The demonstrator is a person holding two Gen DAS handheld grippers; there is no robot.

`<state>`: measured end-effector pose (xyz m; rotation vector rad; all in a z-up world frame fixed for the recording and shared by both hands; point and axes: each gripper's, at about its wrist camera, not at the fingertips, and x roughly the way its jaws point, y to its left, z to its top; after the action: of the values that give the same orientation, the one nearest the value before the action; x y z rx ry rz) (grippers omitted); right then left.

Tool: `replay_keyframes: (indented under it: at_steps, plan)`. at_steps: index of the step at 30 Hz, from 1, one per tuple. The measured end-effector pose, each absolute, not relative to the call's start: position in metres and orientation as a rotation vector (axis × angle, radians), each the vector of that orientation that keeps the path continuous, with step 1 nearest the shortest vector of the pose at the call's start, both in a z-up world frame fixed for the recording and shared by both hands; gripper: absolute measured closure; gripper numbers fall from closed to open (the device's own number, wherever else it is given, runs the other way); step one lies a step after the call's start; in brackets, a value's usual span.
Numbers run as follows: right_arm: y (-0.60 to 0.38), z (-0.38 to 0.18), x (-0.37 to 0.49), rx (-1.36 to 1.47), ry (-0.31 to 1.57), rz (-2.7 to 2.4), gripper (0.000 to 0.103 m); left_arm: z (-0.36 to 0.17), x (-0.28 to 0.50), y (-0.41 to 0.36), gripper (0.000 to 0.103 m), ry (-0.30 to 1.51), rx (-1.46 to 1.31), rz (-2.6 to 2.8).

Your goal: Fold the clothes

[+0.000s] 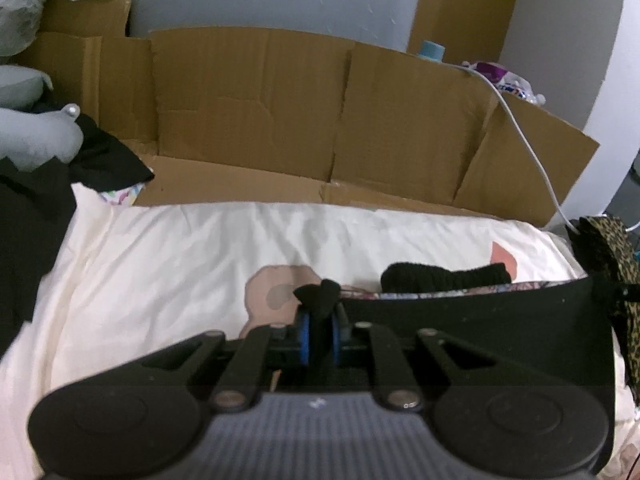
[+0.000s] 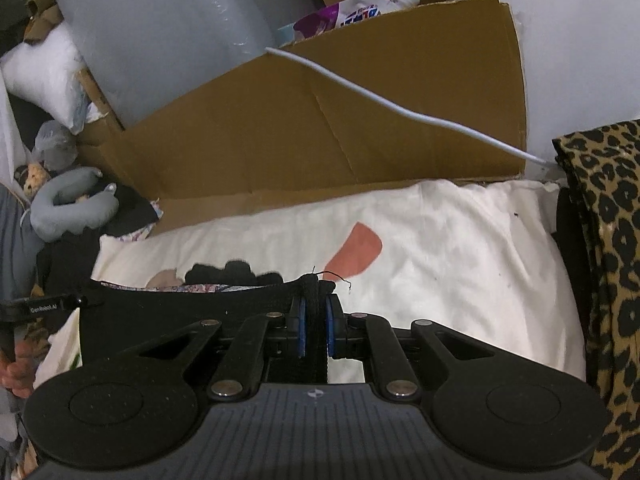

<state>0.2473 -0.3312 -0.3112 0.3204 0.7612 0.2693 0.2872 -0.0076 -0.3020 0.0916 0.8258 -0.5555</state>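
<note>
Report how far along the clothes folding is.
Done: no finished fold shows in either view. In hand: the left hand-held gripper and right hand-held gripper each pinch an end of the black garment, stretched between them above the white bedding. Left: fold this piece, then the dark knit item, leopard-print cloth and black clothing.

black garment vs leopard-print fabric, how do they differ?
The black garment is plain and held taut between the left gripper and right gripper; the leopard-print fabric is patterned, ungripped, and hangs at the right edge of the white bedding. Both are cloth.
</note>
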Motion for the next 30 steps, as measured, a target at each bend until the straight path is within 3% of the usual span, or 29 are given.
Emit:
replay_keyframes:
  at_steps: [30]
  plan:
    - [-0.342, -0.34, 0.293, 0.339, 0.833, 0.15, 0.095, -0.347, 0.355, -0.055, 0.092, 0.916, 0.138, -0.599]
